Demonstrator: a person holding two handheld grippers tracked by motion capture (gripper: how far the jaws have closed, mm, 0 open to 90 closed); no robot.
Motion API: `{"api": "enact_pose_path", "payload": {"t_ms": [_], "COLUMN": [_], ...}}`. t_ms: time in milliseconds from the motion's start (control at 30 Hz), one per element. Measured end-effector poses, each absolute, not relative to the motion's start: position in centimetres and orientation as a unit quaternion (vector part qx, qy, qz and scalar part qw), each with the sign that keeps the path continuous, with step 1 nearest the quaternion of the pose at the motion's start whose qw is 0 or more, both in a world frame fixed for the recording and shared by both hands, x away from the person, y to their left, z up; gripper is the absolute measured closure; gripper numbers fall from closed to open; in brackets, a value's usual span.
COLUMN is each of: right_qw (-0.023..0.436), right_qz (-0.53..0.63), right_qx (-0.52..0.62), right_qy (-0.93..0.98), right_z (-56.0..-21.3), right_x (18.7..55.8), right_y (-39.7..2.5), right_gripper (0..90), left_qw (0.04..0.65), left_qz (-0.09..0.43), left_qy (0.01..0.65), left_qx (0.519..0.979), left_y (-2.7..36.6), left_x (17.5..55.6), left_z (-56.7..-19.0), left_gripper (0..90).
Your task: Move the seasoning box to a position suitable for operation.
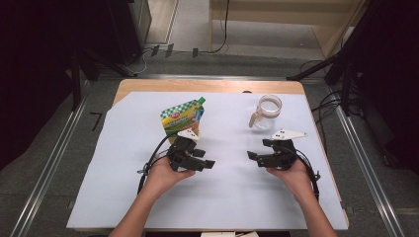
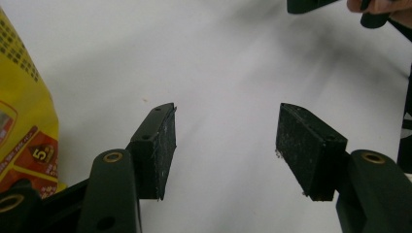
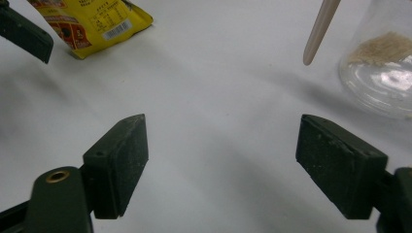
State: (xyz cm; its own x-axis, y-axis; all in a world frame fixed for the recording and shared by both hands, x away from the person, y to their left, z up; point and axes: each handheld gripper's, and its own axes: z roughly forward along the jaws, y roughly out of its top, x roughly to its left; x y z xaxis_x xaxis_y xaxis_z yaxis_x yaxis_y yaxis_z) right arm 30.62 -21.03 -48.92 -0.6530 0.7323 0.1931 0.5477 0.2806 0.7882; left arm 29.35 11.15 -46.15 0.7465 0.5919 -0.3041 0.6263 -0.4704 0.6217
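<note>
- Left gripper, jaws wide and empty, hides the lower edge of the spouted pouch just behind it.
- Right gripper, jaws wide and empty, sits near the glass jug.

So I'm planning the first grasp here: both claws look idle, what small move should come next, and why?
Probably ease the left claw forward and left toward the spouted pouch. Both claws stand open and hold nothing, hovering over the white sheet. The pouch lies just beyond the left hand, nearer than the glass jug is to the right claw, and its capped spout likely has to be dealt with first.
</note>
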Motion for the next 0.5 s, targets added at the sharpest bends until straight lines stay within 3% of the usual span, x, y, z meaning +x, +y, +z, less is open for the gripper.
{"api": "enact_pose_path", "payload": {"t_ms": [300,500], "right_qw": [0.093,0.092], "right_qz": [0.456,0.445], "right_qx": [0.393,0.395], "right_qy": [0.794,0.798], "right_z": [-48.7,-48.7], "right_x": [30.5,30.7], "right_y": [-20.9,-21.0], "right_gripper": [34.9,37.5], "left_qw": [0.384,0.398], "left_qz": [-0.003,0.006], "left_qy": [0.341,0.328], "left_qx": [0.858,0.856], "left_y": [11.7,11.9], "left_x": [28.3,27.8], "left_z": [-46.4,-46.2], "left_gripper": [41.9,40.6]}}
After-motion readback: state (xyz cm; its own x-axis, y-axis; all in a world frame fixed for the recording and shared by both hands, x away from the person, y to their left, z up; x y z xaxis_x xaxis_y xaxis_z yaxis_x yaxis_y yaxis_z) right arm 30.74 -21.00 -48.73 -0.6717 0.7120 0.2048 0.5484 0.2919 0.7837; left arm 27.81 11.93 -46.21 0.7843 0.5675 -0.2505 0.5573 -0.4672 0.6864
